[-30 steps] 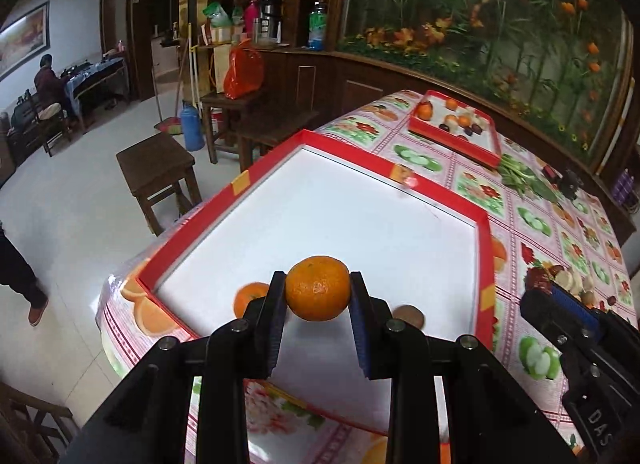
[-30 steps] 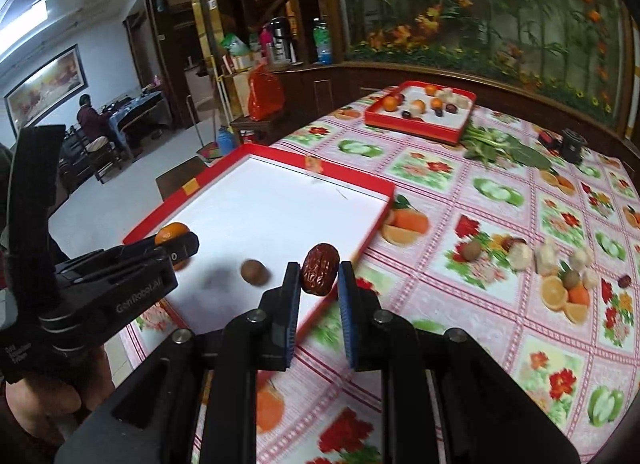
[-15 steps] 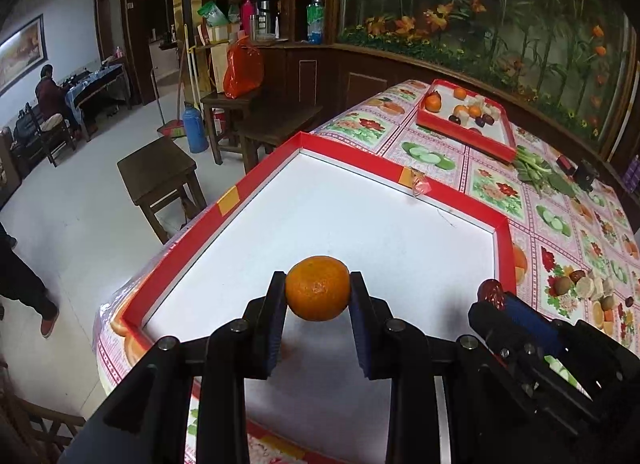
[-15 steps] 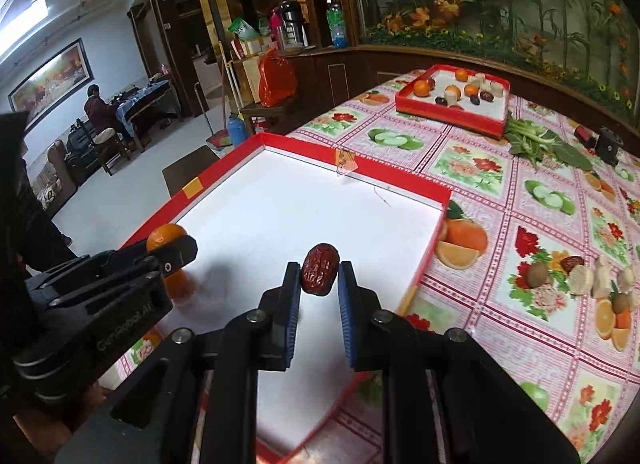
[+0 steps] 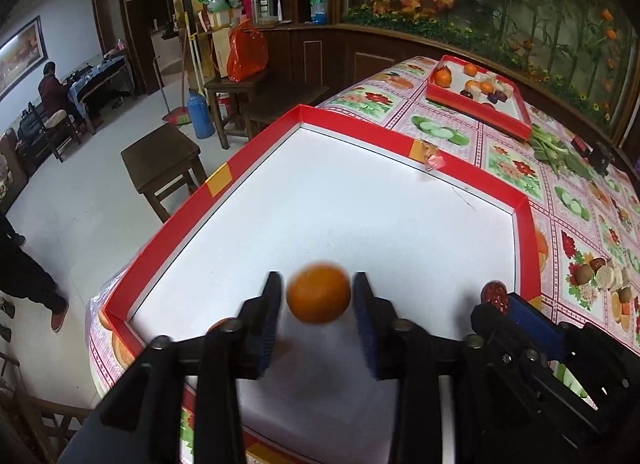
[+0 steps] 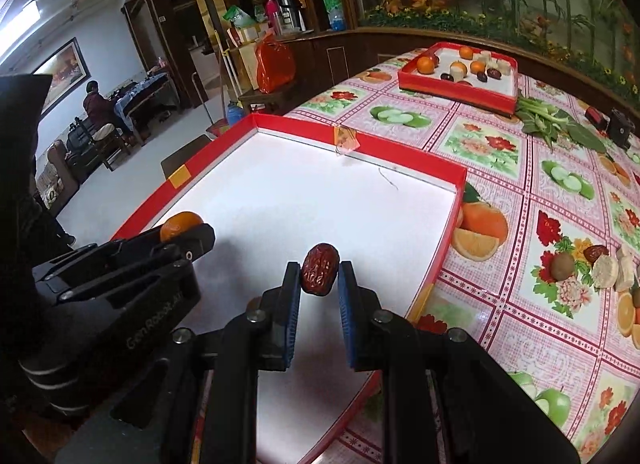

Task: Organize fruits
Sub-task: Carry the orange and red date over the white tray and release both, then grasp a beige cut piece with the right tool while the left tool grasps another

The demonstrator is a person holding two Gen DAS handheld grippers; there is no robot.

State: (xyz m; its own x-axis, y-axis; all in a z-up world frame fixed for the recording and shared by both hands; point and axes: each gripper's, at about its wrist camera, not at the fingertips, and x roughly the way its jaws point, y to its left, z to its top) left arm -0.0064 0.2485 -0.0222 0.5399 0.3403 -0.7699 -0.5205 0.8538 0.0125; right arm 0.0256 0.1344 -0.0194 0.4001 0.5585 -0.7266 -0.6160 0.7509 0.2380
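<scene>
My left gripper (image 5: 319,296) holds an orange mandarin (image 5: 319,293) over the near part of the large red-rimmed white tray (image 5: 218,180); small gaps show beside the blurred fruit. My right gripper (image 6: 319,276) is shut on a dark red date (image 6: 320,274) above the same tray (image 6: 450,220), to the right of the left gripper (image 6: 188,232). The right gripper and its date (image 5: 496,294) also show at the right of the left wrist view. The mandarin (image 6: 181,224) shows at the left in the right wrist view.
A smaller red tray (image 6: 458,92) with several mandarins, dates and pale pieces stands at the far end of the fruit-print tablecloth (image 6: 560,224). Leafy greens (image 6: 552,124) and a small black object (image 6: 620,130) lie to its right. A wooden stool (image 5: 164,160) stands on the floor left.
Both grippers moved forward over the large tray with their fruits. The left jaws now stand slightly wider around the mandarin, which is blurred. The kiwi and second mandarin have passed out of view.
</scene>
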